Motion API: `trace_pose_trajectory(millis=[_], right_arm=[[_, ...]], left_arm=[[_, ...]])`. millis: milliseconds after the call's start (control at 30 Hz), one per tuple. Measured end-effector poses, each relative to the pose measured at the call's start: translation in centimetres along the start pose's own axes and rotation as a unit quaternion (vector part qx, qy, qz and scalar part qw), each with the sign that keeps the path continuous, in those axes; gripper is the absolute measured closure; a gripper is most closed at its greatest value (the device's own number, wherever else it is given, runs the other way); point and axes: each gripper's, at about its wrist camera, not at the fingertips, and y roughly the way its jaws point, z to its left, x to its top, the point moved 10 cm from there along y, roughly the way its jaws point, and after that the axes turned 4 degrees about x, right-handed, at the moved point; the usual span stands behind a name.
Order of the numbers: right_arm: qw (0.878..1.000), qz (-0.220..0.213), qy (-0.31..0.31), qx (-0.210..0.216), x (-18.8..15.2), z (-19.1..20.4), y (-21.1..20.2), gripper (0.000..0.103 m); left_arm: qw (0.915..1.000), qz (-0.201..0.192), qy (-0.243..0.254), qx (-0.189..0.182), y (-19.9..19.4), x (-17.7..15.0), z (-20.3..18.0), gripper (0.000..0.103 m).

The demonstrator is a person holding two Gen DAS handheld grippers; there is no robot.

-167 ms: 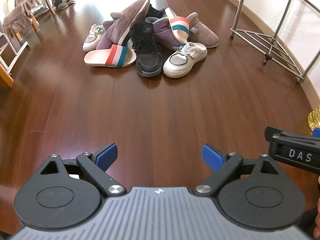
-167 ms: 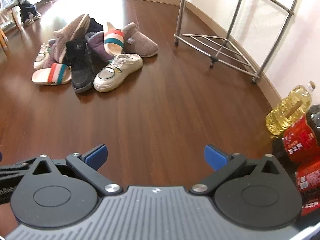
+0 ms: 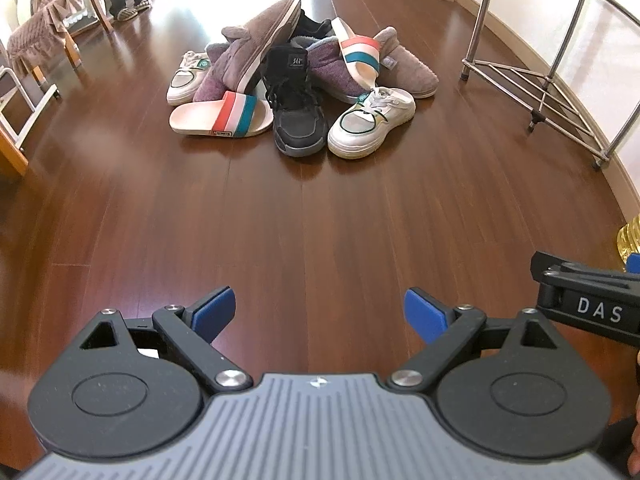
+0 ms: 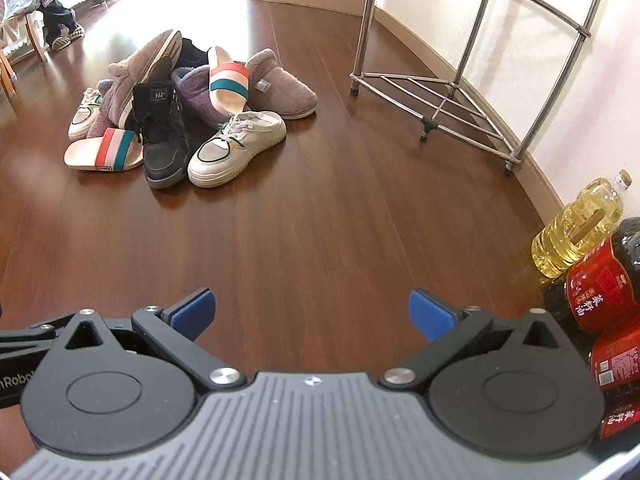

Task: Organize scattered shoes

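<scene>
Shoes heaped in one pile (image 3: 296, 80) on wood floor (image 3: 320, 220), well ahead of both grippers. Black lace-up sneaker (image 3: 296, 120), white sneaker (image 3: 370, 124) & striped slide (image 3: 222, 118) at front edge, so prob. easiest to reach; grey slipper (image 3: 256, 44) tilted on top w/ 2nd slide (image 3: 358, 56), propped only by what's under. Steel corner rack (image 4: 460, 92) bare at right, near wall. Left gripper (image 3: 320, 312) & right gripper (image 4: 312, 312): fingers wide apart, holding nothing, aimed toward pile. Pairs not matched up.
</scene>
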Motion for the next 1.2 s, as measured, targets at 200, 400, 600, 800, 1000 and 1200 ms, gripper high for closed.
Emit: trace_pose_trajectory(millis=[200, 400, 600, 800, 1000, 1200], right_arm=[[1.000, 0.014, -0.004, -0.001, 0.4, 0.4, 0.4, 0.001], [1.000, 0.012, -0.011, -0.010, 0.5, 1.7, 0.4, 0.001], [1.000, 0.004, -0.006, -0.007, 0.7, 1.7, 0.5, 0.001], [1.000, -0.001, -0.016, -0.009, 1.0, 1.8, -0.2, 0.001], [0.998, -0.015, -0.062, -0.024, 4.2, 2.2, -3.7, 0.001], [0.969, -0.110, -0.216, -0.049, 12.8, 1.5, -11.5, 0.001]], left_arm=[[0.9999, 0.003, 0.006, 0.009, 0.4, 0.4, -0.8, 0.010], [0.9999, 0.009, -0.001, 0.005, 0.8, -0.1, -0.2, 0.010], [1.0000, 0.007, -0.001, 0.004, 0.8, -0.4, -0.3, 0.010], [0.9999, 0.009, -0.005, 0.006, 0.5, -0.6, 0.0, 0.010], [0.9998, 0.003, -0.020, -0.005, -2.3, 1.3, 0.2, 0.010], [0.9992, -0.038, 0.003, 0.012, -7.0, 4.6, 0.2, 0.008]])
